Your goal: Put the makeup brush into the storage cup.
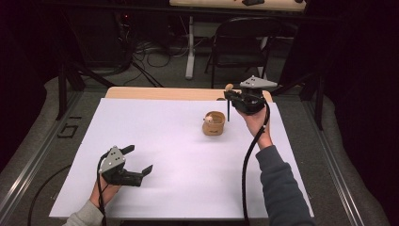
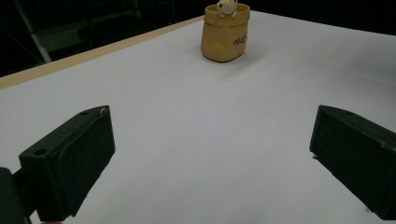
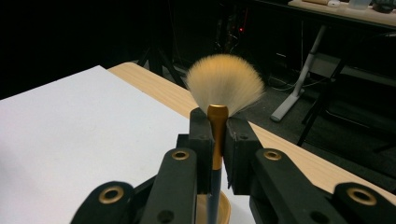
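A small tan pot (image 1: 213, 123) with a little white figure in its mouth stands on the white sheet (image 1: 155, 132), right of the middle; it also shows far ahead in the left gripper view as the pot (image 2: 225, 33). My right gripper (image 1: 229, 96) hovers just above and right of the pot, shut on a makeup brush (image 3: 216, 135) held upright. The brush's cream fan of bristles (image 3: 226, 83) points up, and its dark handle (image 1: 228, 110) hangs down beside the pot. My left gripper (image 1: 139, 160) rests low near the front left, jaws wide open with nothing between them.
The wooden table edge (image 1: 155, 92) runs along the far side of the sheet. Beyond it stand a black folding chair (image 1: 241, 40), a white desk leg and floor cables. A metal rail (image 1: 28, 165) borders the left.
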A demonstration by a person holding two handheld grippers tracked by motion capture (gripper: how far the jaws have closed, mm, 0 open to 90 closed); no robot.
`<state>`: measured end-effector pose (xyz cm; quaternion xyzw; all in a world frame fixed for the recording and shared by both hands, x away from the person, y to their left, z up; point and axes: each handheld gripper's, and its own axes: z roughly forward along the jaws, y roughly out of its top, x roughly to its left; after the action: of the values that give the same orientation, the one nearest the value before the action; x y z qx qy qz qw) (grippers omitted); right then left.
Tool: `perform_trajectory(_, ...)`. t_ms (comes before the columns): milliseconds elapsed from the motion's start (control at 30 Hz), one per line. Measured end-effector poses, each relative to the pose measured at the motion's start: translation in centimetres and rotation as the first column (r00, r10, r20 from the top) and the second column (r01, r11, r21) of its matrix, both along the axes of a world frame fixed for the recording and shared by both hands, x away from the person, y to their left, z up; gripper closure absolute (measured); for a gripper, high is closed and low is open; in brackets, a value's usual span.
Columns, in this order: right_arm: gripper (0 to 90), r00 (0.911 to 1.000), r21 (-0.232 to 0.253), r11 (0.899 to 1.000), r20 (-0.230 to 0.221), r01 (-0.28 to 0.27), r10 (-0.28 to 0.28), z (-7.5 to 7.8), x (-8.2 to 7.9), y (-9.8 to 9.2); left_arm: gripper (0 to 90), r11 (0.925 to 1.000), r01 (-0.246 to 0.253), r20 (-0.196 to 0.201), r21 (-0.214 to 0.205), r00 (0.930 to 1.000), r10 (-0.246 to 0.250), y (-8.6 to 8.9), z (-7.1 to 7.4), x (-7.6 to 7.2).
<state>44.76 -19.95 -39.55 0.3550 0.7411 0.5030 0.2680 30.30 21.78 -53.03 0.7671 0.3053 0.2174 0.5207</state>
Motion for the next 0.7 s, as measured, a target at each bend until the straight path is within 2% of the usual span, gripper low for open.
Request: perform_trajectory(700,83.2,0.9997,-0.001,1.000,0.017,-0.015,0.015,-0.2,1.3,1.9,0.0,1.0000,0.001,0.002,-0.002,1.0000,-0.001,0.0,0.0,0.0)
